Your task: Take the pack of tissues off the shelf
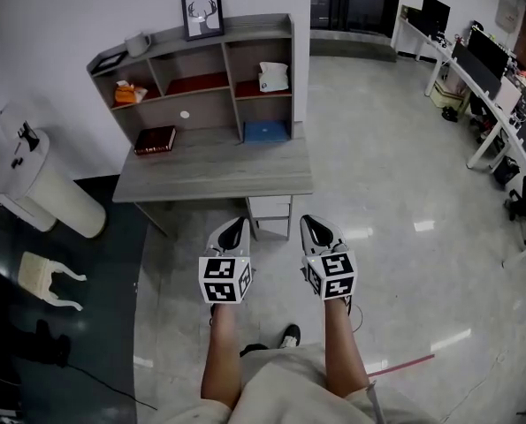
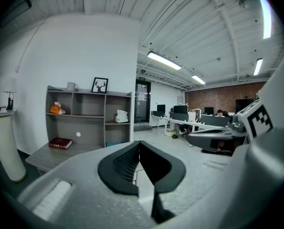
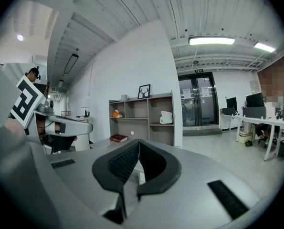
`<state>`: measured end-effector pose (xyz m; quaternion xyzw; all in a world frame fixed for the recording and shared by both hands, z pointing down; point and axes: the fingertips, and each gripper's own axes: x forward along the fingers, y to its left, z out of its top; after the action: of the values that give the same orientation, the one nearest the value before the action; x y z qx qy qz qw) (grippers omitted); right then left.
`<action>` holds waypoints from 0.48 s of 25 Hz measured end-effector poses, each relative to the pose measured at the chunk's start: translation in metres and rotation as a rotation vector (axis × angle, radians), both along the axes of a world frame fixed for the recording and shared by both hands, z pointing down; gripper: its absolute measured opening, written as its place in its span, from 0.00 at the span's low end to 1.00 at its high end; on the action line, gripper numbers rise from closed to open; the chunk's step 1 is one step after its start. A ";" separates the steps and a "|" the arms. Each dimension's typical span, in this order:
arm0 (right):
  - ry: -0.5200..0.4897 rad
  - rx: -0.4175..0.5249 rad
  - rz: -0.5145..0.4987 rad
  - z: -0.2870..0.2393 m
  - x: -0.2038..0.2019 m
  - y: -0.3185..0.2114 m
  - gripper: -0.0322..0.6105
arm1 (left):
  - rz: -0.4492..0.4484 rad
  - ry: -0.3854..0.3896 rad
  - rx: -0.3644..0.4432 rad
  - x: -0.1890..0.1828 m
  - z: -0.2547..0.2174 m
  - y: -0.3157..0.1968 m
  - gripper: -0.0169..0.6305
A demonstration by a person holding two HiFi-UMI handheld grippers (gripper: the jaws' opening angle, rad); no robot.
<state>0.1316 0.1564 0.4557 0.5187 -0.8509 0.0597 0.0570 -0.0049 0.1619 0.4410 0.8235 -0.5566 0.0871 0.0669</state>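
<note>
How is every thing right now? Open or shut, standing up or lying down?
left claw, shut, holding nothing
right claw, shut, holding nothing
pack of tissues, sitting in the shelf, untouched
red book, closed, lying flat on the desk
picture frame, standing upright on top of the shelf

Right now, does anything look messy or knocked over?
Not on the shelf: the pack of tissues sits in its cubby and the picture frame stands upright. Down on the dark floor at the left, a pale stool-like thing seems to lie on its side.
</note>
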 end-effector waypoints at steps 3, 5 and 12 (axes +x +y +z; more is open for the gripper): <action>-0.002 -0.003 -0.003 0.002 0.010 -0.009 0.07 | 0.001 0.001 -0.011 0.009 0.005 -0.008 0.04; 0.001 -0.008 0.000 0.005 0.016 -0.013 0.07 | 0.003 0.000 -0.019 0.013 0.009 -0.012 0.04; 0.017 -0.025 0.005 0.017 0.021 -0.022 0.08 | -0.007 0.011 -0.027 0.019 0.018 -0.026 0.04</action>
<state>0.1530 0.1340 0.4729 0.5207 -0.8483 0.0662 0.0706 0.0142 0.1356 0.4589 0.8211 -0.5578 0.0899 0.0813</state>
